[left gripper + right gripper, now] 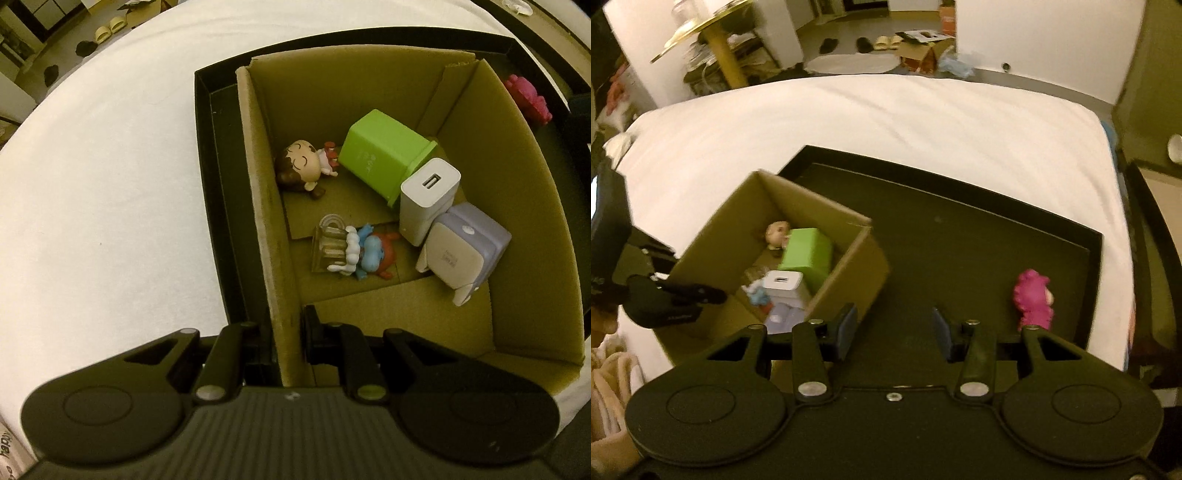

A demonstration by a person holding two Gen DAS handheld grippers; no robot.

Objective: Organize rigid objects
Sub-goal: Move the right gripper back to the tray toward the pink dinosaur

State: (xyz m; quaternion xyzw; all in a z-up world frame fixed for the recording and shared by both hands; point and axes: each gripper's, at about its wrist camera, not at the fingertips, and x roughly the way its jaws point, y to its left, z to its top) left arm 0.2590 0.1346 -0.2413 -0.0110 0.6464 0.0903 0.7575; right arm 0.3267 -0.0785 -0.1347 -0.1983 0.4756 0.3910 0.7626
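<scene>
A cardboard box (509,206) stands in a black tray (221,155) on a white bed. It holds a brown-haired doll (301,168), a green bin (384,151), a white charger (426,199), a lavender device (463,254) and a blue-and-red figure (369,253). My left gripper (284,332) is shut on the box's near left wall. My right gripper (894,328) is open and empty above the tray floor (960,251), right of the box (849,273). A pink toy (1034,299) stands on the tray to its right, also in the left wrist view (528,96).
The white bed sheet (905,118) surrounds the tray. On the floor beyond lie slippers (886,42), a cardboard carton (923,53) and a round mat (849,62). A gold-topped stand (716,44) is at the far left. Folded cloth (605,387) lies at the left edge.
</scene>
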